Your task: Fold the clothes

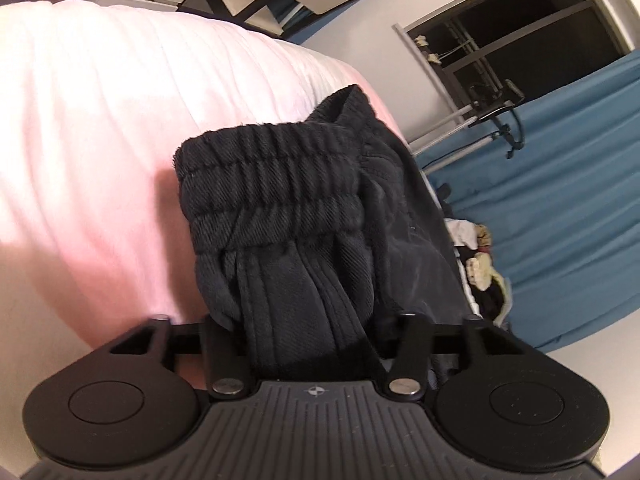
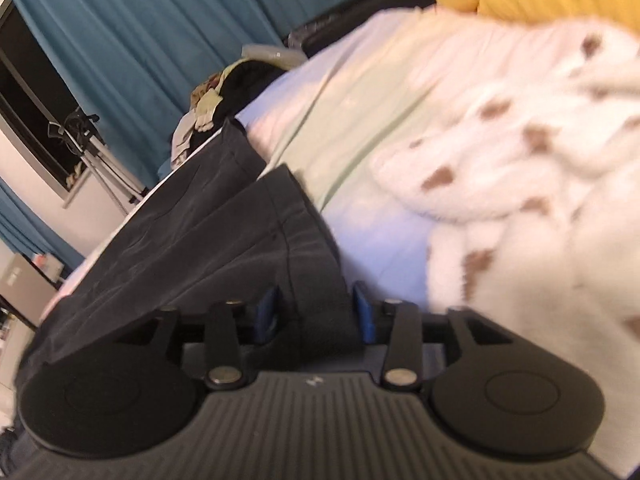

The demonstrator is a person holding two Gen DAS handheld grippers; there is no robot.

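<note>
A pair of dark trousers [image 1: 304, 216] lies on a bed with a pale pink cover [image 1: 100, 120]. The left claw [image 1: 308, 332] has the gathered elastic waistband end bunched between its jaws, which stand partly apart around the thick cloth; whether the pads press on it is hidden. The right claw [image 2: 316, 316] has a hem end of the trousers [image 2: 224, 216] between its blue pads [image 2: 364, 312] (this view is blurred), and I cannot tell whether they clamp it. A white fleece with brown spots [image 2: 520, 152] lies beside it.
</note>
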